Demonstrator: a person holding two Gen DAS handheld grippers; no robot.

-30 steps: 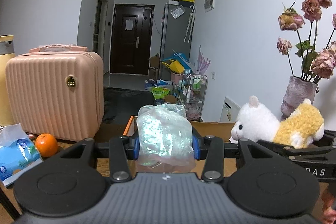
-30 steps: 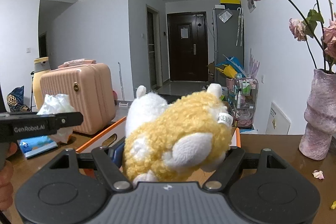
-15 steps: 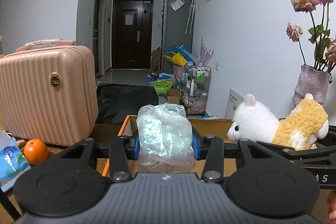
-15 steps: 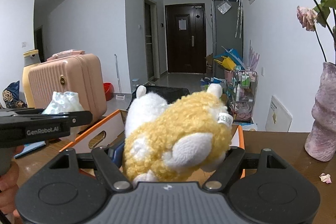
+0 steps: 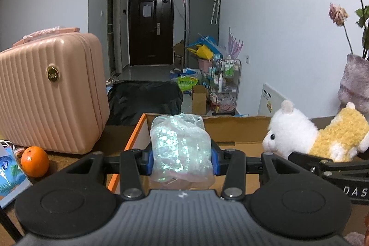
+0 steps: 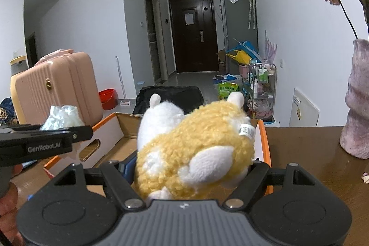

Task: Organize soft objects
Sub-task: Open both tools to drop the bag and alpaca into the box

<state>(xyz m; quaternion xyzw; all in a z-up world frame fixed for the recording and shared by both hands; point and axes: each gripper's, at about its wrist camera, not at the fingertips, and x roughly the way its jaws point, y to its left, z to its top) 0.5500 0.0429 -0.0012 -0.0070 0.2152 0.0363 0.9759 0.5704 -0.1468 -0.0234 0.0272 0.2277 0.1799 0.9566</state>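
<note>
Both loads r over the cardboard box [image 6: 120, 128] rn: left claw [image 5: 182, 159] gripping plastic bag [image 5: 181, 149], right claw [image 6: 191, 167] clamped on plush toy [image 6: 196, 144], next prob lower n let go inside.

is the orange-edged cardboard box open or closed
Open. The orange-edged cardboard box has no lid over it; its brown inner walls and floor show beyond the yellow and white plush toy.

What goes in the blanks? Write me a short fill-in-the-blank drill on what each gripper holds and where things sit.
1. The left gripper is shut on a crumpled clear ____ bag.
2. The right gripper holds a yellow-and-white ____ toy.
3. Ahead of both grippers stands an open ____ box with orange edges.
4. The orange lies beside the pink ____.

Missing words: plastic; plush; cardboard; suitcase
</note>
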